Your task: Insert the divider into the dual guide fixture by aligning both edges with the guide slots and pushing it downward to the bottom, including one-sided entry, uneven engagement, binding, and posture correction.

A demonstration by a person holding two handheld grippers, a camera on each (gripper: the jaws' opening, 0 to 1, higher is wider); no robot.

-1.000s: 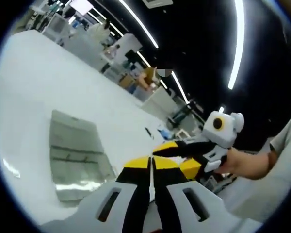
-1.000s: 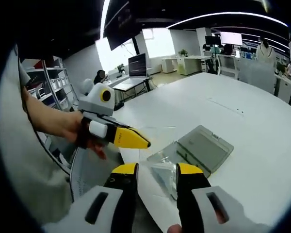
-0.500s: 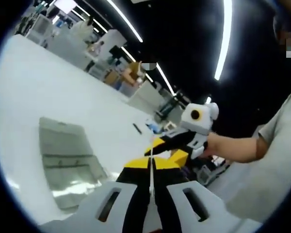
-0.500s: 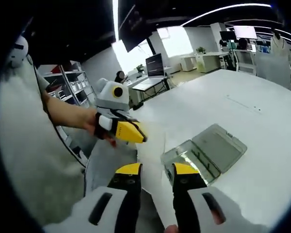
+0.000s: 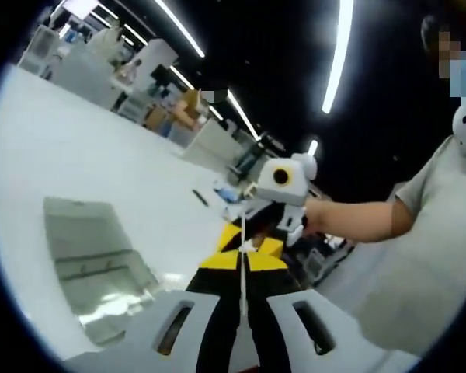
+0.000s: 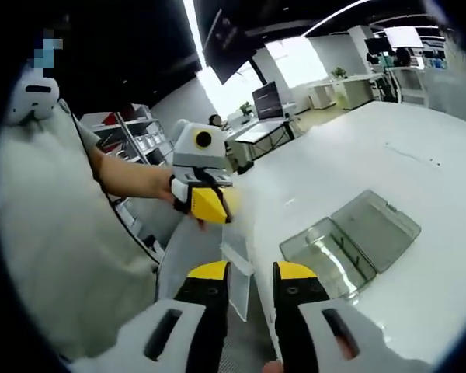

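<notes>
The divider [image 5: 241,273] is a thin clear plate, seen edge-on as a pale line between my left gripper's [image 5: 241,260] yellow tips, which are shut on it. In the right gripper view the divider [image 6: 237,272] slants between the yellow tips of my right gripper [image 6: 250,272], whose jaws stand apart on either side of it. The left gripper [image 6: 210,206], held in a hand, is just beyond. The right gripper [image 5: 252,233] faces the left one closely. The clear guide fixture [image 5: 93,256] lies on the white table, off to the side and below both grippers; it shows again as the fixture [image 6: 349,241].
The white table [image 5: 101,163] stretches far behind the fixture, and its near edge [image 6: 245,233] runs beside the grippers. The person's sleeve and torso [image 6: 62,233] stand close on the left. Desks, shelves and monitors are far behind.
The two grippers have come closer together, tip to tip. The right gripper's jaws have narrowed around the divider's end. Both views have swung, so the fixture sits differently in each.
</notes>
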